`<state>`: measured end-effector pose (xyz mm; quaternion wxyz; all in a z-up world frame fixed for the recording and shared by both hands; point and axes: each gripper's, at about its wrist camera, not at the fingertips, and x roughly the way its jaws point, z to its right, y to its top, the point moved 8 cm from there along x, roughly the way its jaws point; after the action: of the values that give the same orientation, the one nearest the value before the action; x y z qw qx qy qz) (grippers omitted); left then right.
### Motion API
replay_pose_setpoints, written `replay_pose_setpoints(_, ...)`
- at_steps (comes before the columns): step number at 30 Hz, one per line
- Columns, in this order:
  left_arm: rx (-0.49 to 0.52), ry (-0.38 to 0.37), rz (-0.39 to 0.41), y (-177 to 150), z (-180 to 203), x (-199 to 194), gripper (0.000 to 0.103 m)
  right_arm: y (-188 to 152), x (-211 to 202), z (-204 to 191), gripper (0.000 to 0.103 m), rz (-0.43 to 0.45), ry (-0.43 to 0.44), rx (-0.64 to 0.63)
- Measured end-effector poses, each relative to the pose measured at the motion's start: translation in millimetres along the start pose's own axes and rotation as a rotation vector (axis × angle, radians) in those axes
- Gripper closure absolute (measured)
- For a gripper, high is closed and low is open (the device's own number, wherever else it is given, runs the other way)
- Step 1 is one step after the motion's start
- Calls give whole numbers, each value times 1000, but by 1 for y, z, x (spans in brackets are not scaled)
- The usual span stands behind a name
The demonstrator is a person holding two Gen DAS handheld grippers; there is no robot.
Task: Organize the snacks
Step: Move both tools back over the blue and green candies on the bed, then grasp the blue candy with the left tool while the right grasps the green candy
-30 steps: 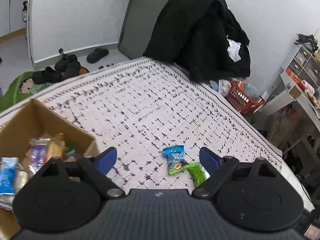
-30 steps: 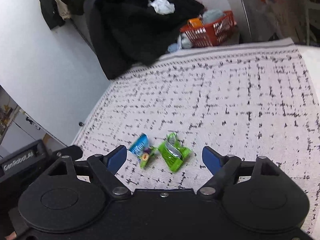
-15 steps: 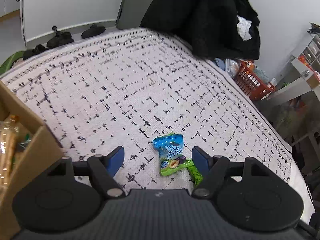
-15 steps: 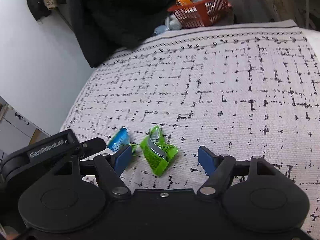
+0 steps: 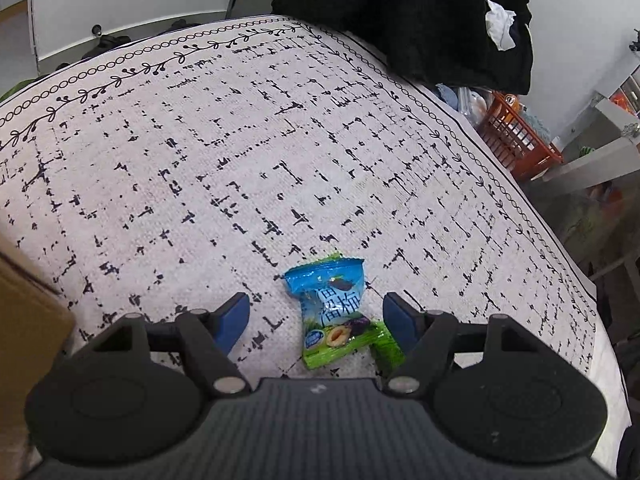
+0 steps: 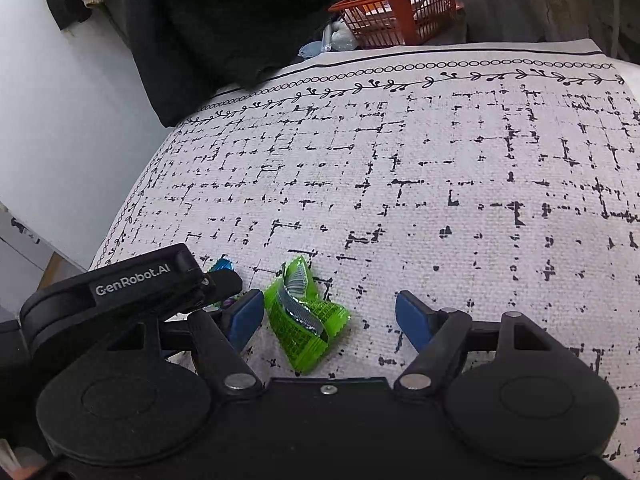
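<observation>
We are straddling the blue plum-candy packet with the left gripper, jaws just narrowing, not touching. The right gripper is straddling the green packet, apart, gripping nothing

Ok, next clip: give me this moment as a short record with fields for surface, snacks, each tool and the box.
surface: patterned cloth, white with black marks
snack 1: blue and green packet, lying flat between the left tool's open fingers
snack 2: green packet, crumpled, between the right tool's open fingers, untouched
left tool: open, jaws just been closing, pads clear of the packet
right tool: open, nothing gripped
box: cardboard box, only its corner visible at the left edge, contents hidden
</observation>
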<state>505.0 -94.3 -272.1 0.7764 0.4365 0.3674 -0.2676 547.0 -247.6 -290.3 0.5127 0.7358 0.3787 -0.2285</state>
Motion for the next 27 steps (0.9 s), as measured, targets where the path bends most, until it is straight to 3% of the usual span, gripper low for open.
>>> replay_pose_setpoints(9,15,13,-37,3,0,10,39,-5,8,-12,32,4,-3,-103)
replay_pose_setpoints(11,24,22,-35,3,1,11,50,-5,10,-12,35,11,-12,-123)
replay_pose_setpoints(12,24,18,-32,3,1,11,63,-5,10,-14,35,13,-17,-135)
replay_pose_setpoints(14,19,5,-37,4,0,10,66,-8,10,-18,51,8,-19,-174)
replay_pose_setpoints(16,23,-1,-45,3,-1,6,72,-10,10,-21,60,-4,-12,-195)
replay_pose_setpoints(20,14,2,-37,1,-9,-12,73,-12,6,-19,76,-36,29,-144)
replay_pose_setpoints(27,-5,-7,-9,2,-18,-45,73,-11,-15,-31,78,-12,60,-141)
